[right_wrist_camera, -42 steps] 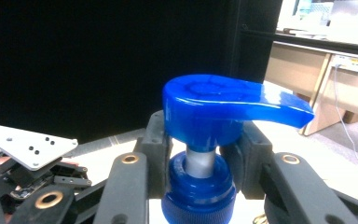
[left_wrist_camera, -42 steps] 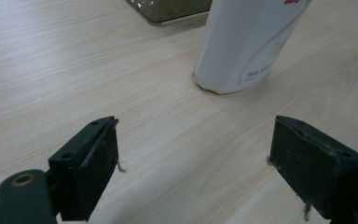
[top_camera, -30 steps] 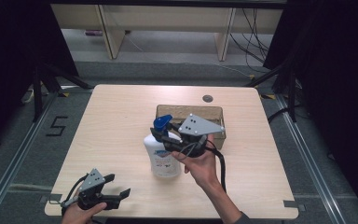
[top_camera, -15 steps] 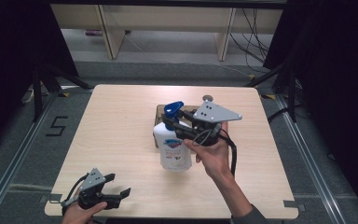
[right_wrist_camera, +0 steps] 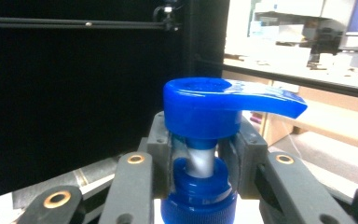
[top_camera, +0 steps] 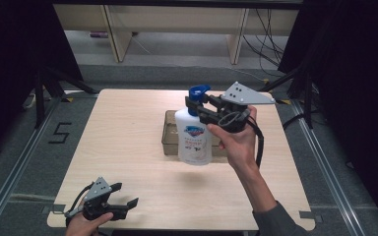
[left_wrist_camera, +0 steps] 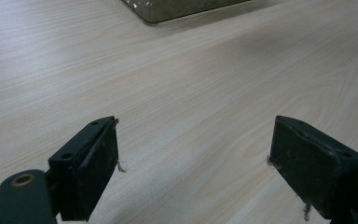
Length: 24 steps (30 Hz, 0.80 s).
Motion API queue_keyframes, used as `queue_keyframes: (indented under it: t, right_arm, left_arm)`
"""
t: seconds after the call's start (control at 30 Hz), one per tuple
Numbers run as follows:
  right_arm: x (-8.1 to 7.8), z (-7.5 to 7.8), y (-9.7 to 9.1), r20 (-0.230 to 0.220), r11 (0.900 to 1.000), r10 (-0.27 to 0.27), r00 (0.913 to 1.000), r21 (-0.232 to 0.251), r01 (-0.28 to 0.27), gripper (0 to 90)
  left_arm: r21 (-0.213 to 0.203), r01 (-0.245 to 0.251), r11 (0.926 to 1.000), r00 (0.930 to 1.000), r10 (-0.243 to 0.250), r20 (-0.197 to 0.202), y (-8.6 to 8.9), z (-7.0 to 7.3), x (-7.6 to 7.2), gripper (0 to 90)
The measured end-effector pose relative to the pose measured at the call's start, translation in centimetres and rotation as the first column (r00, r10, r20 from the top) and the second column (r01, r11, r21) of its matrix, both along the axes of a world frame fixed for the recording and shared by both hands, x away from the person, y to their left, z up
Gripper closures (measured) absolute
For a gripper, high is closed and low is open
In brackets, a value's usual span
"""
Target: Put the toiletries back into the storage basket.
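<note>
desk (top_camera: 128, 147) of pale wood grain is seen from above, a rounded rectangle on a dark floor. toward its far edge, a little right of centre, a shallow brown tray (top_camera: 169, 142) is set flat; its near corner is also caught at the top of the left gripper view (left_wrist_camera: 168, 11).

a white pump bottle (top_camera: 193, 140) with a blue-and-red label is held upright above the tray's near edge, clear of the desk, and part of the tray is hidden behind it. its blue pump head (right_wrist_camera: 214, 107) is pointed sideways, and the blue collar (right_wrist_camera: 198, 205) sits just under it.

the right gripper (top_camera: 204, 109) is carried level by the right hand (top_camera: 236, 140), from the right side of the bottle. its fingers (right_wrist_camera: 161, 154) are closed on the pale neck between pump head and collar, one pad on each side, so the bottle hangs from that grip.

the left gripper (top_camera: 125, 205) is kept low by the left hand (top_camera: 83, 223) at the desk's near left corner, well apart from the bottle. its fingers (left_wrist_camera: 91, 172) are spread wide over bare wood, with nothing between them.
</note>
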State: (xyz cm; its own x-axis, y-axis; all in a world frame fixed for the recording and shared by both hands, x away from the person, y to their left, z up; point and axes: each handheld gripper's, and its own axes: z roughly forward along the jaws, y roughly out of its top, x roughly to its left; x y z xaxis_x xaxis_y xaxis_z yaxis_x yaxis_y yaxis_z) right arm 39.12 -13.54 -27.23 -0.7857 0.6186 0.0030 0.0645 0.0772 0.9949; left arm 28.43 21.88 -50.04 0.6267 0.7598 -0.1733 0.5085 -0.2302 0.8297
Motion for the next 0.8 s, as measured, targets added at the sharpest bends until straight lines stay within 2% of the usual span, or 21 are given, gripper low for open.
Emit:
queue_keyframes:
  t: [0.2, 0.23, 0.33, 0.47, 0.57, 0.8]
  right_arm:
    - [0.9, 0.9, -1.5, 0.003, 0.9989, -0.046, 0.9990, 0.015, 0.046, 66.0]
    - [1.1, 1.1, -1.9, 0.003, 0.9981, -0.061, 0.9981, 0.013, 0.061, 66.0]
    - [1.6, 1.3, -2.6, 0.020, 0.9956, -0.094, 0.9954, 0.010, 0.093, 66.0]
    - [2.4, 1.3, -3.6, 0.006, 0.9906, -0.137, 0.9906, 0.005, 0.137, 66.0]
    - [3.2, 1.2, -4.3, -0.006, 0.9831, -0.183, 0.9831, 0.006, 0.183, 66.0]
    - [4.9, 0.9, -5.6, 0.009, 0.9716, -0.237, 0.9715, 0.001, 0.237, 66.0]
  left_arm:
    - [0.002, -0.002, 1.0000, 1.0000, 0.002, -0.001, 0.0, 0.0, 0.0, 14.8]
    - [-0.007, 0.005, 1.0000, 1.0000, -0.005, 0.000, 0.0, -0.1, 0.1, 14.8]
    - [-0.013, 0.005, 0.9999, 1.0000, -0.005, -0.003, 0.0, -0.1, 0.1, 14.8]
    - [-0.008, 0.007, 0.9999, 1.0000, -0.007, -0.004, 0.0, -0.1, 0.1, 14.8]
    - [-0.011, 0.007, 0.9999, 1.0000, -0.007, -0.005, 0.0, -0.1, 0.1, 14.8]
    - [-0.007, -0.001, 1.0000, 1.0000, 0.001, -0.006, -0.1, -0.1, 0.1, 14.8]
